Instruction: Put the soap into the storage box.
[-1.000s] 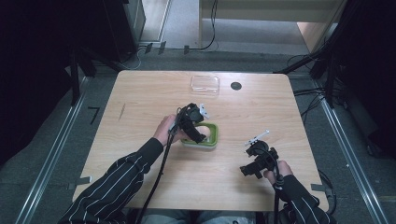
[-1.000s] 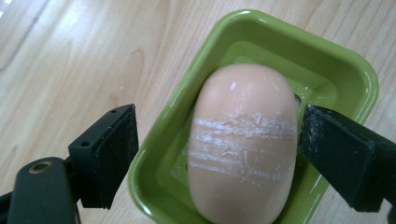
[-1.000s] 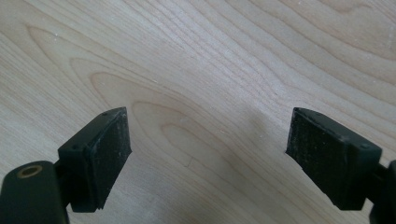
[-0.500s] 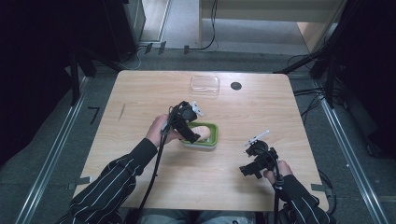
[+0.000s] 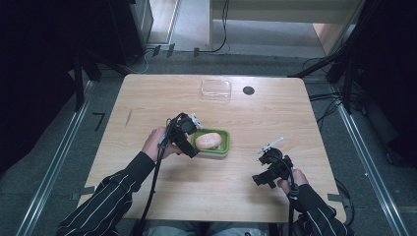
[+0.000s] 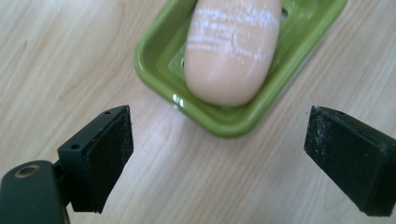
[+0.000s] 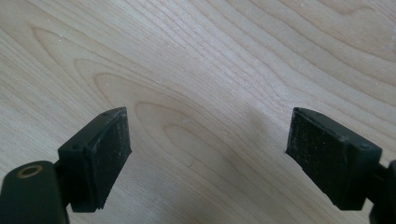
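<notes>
The left gripper (image 6: 217, 158) has its two black jaws spread wide with nothing between the pads, having just been opening; only bare wood lies in the gap. Just ahead of the jaws sits the glossy green rectangular soap dish (image 6: 154, 74), and in it lies the pale peach oval bar of soap (image 6: 229, 56), its upper face streaked with a whitish film; the bar rests inside the rim and touches neither pad. In the high view the left gripper (image 5: 189, 140) stands just beside the dish's left end, held by the left hand (image 5: 156, 145) in a dark sleeve with thin white stripes; the dish (image 5: 223, 147) lies near the middle of the light wooden table (image 5: 147, 98), with the soap (image 5: 208, 140) in it.

The right gripper (image 7: 208, 158) likewise holds its jaws apart and empty over bare wood grain; in the high view it (image 5: 270, 169) rests well to the right of the dish, toward the near edge.

Farther out, a clear shallow plastic lid (image 5: 216, 89) lies near the far edge of the table, and a small round black disc (image 5: 248, 90) sits just to its right.
</notes>
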`<act>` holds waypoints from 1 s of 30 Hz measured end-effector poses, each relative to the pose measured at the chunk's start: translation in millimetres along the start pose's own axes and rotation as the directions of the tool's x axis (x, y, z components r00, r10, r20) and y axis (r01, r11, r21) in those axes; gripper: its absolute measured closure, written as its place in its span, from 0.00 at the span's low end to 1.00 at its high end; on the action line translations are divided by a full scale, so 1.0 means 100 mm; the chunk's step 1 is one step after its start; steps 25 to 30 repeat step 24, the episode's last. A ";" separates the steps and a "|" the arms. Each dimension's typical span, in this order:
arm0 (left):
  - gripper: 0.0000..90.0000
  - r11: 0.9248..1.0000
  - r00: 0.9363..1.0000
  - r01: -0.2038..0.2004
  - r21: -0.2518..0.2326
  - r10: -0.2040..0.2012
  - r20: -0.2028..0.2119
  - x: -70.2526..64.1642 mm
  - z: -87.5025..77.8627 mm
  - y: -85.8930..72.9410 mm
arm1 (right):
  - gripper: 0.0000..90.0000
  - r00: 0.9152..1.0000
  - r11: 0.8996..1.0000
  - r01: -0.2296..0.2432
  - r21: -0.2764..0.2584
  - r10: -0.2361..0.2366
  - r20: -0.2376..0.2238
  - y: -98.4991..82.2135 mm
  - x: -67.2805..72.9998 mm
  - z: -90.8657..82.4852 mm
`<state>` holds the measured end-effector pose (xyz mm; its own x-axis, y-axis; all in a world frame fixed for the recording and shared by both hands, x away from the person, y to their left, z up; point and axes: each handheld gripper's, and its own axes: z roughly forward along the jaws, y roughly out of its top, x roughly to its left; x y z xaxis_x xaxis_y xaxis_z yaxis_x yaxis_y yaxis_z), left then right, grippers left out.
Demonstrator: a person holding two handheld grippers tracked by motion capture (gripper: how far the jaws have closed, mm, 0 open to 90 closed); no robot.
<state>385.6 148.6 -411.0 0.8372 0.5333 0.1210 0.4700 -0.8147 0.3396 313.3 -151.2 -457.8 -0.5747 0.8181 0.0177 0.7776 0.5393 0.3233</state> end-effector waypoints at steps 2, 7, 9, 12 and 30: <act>0.10 1.000 1.000 0.003 0.015 -0.003 0.000 -0.02 -0.02 -0.07 | 0.16 1.000 1.000 0.000 -0.001 0.000 0.003 0.00 0.00 0.00; 0.10 1.000 1.000 0.006 0.028 -0.006 -0.002 -0.04 -0.05 -0.17 | 0.16 1.000 1.000 0.002 -0.001 -0.002 0.003 0.00 0.00 0.00; 0.10 0.999 1.000 0.007 0.033 -0.006 -0.005 -0.05 -0.06 -0.22 | 0.16 1.000 1.000 0.001 -0.002 -0.001 0.002 0.00 0.00 0.00; 0.10 0.999 1.000 0.011 0.048 -0.011 -0.003 -0.08 -0.06 -0.31 | 0.16 1.000 1.000 0.002 0.001 -0.002 0.000 0.00 0.00 0.00; 0.08 0.995 1.000 0.024 0.095 -0.024 0.007 -0.10 -0.02 -0.56 | 0.16 1.000 1.000 0.006 0.003 -0.006 0.004 -0.01 0.01 0.00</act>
